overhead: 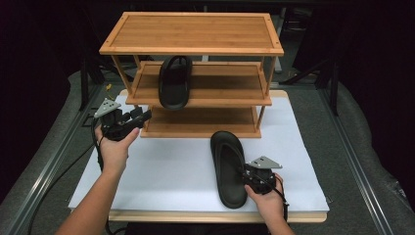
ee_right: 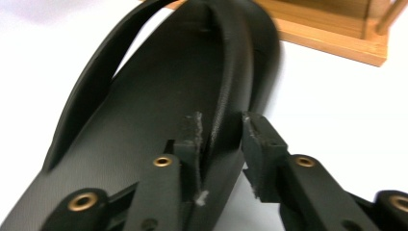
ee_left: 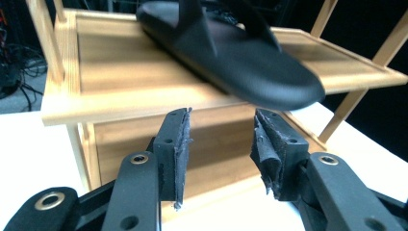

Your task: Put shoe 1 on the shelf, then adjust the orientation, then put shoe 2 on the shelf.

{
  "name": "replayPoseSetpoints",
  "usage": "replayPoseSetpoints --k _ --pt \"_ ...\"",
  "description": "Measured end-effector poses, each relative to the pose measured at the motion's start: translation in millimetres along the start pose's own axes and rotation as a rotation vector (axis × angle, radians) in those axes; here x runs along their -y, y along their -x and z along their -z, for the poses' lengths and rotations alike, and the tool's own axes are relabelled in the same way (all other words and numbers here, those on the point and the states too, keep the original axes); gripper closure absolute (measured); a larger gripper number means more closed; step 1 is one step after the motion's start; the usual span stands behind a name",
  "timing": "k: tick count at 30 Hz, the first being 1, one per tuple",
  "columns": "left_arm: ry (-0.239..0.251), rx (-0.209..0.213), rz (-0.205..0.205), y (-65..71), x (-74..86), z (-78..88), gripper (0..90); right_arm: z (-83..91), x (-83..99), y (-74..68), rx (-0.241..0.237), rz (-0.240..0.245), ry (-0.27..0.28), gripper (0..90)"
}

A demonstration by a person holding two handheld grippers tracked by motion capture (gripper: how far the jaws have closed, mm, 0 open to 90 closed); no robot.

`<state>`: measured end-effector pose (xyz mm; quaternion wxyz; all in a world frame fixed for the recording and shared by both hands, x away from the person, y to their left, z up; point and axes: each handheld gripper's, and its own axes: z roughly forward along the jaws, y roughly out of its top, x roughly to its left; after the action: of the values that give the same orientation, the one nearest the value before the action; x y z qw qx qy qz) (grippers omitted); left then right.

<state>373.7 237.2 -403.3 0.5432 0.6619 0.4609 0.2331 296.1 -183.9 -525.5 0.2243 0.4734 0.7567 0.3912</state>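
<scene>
Sandal [overhead: 228,169]: light, bendy rubber. My right tongs [ee_right: 221,127] straddle its side edge, not yet clamped; left tongs [ee_left: 219,132] apart, empty.

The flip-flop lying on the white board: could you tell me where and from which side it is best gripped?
Grip the flip-flop at its right rim beside the strap, coming from the person's side. It lies flat, sole down, so only the thin edge fits between jaws. The right gripper already straddles that rim, one pad inside and one outside; contact is unclear.
</scene>
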Motion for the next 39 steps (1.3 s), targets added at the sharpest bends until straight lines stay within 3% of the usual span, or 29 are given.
replayPoseSetpoints --k 10,13,19,22,27,31,39 --pt "0.022 0.007 0.031 -6.1 31.6 17.5 57.1 0.7 -0.1 12.0 0.070 0.013 0.026 78.9" --pt "-0.012 0.019 0.029 -7.8 36.9 14.3 57.7 1.4 0.5 14.4 0.058 -0.004 0.030 78.1" --pt "-0.034 0.058 0.014 -3.2 48.3 10.2 57.5 11.0 1.9 16.8 0.035 -0.004 0.045 74.3" --pt "-0.058 0.053 0.002 -4.0 54.3 7.7 57.3 14.2 4.5 17.1 0.025 0.004 0.045 75.9" --pt "-0.053 0.045 0.017 -8.6 55.6 9.2 57.0 16.8 7.4 17.9 0.041 -0.003 -0.006 74.5" --pt "-0.049 0.043 0.022 -11.2 54.1 9.5 56.9 14.6 10.2 18.2 0.022 -0.006 -0.032 77.0" --pt "-0.048 0.050 0.030 -11.2 53.9 8.5 56.5 10.4 10.0 17.1 0.030 0.014 -0.025 77.2"
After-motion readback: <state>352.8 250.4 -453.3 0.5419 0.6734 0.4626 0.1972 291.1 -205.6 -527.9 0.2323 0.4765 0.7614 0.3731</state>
